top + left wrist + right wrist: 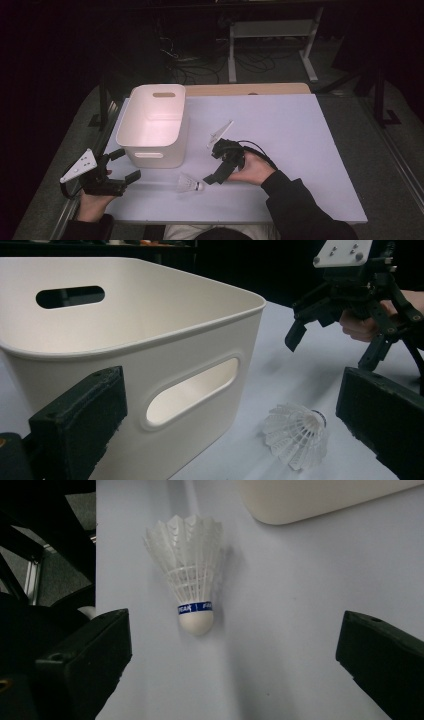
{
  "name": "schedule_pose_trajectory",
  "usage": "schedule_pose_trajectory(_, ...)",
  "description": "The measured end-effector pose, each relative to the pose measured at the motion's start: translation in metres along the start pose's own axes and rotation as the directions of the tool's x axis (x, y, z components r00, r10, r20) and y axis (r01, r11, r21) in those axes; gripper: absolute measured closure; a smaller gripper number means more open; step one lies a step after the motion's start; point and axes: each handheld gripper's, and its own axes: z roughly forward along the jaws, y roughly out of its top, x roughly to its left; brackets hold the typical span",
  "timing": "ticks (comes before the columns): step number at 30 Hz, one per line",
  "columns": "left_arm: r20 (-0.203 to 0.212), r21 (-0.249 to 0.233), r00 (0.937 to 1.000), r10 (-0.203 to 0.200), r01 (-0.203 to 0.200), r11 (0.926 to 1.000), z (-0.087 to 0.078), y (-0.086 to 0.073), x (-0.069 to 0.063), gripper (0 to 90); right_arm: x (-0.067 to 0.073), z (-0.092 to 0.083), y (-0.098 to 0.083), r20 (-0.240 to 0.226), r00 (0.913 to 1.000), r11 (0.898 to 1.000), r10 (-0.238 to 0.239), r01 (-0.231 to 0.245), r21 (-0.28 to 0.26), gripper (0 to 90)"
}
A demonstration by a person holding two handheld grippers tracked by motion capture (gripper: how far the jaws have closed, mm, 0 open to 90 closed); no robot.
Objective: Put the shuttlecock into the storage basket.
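Observation:
A white plastic shuttlecock [190, 184] with a blue band lies on its side on the pale table [300, 150], just in front of a white bin [155, 125]. My right gripper [212, 165] stands open right beside it. In the right gripper view the shuttlecock [192, 585] lies ahead of the wide-apart jaws of my right gripper [235, 665], cork end nearest, touching neither. At the table's left edge my left gripper [126, 165] is open and holds nothing. From the left gripper view I see the bin [150, 340], the shuttlecock [297, 435] and the right gripper [330, 347].
The bin is empty and has slot handles in its walls. A wooden strip [250, 89] runs along the table's far edge. Beyond it on the dark floor stand a white frame [272, 30] and loose cables [200, 65].

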Motion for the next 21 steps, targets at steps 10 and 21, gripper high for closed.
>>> schedule_pose_trajectory(10,0.001,0.001,1.0,0.001,-0.001,1.0,0.0,0.0,0.0,0.0,0.014,0.015,0.005,-0.029,0.9988,0.999,-0.04,0.041,0.034,0.0)
schedule_pose_trajectory(21,0.002,0.002,1.0,0.001,-0.001,1.0,0.0,0.0,0.0,0.0,0.019,0.032,0.005,-0.054,0.9972,0.996,-0.051,0.055,0.077,0.0)
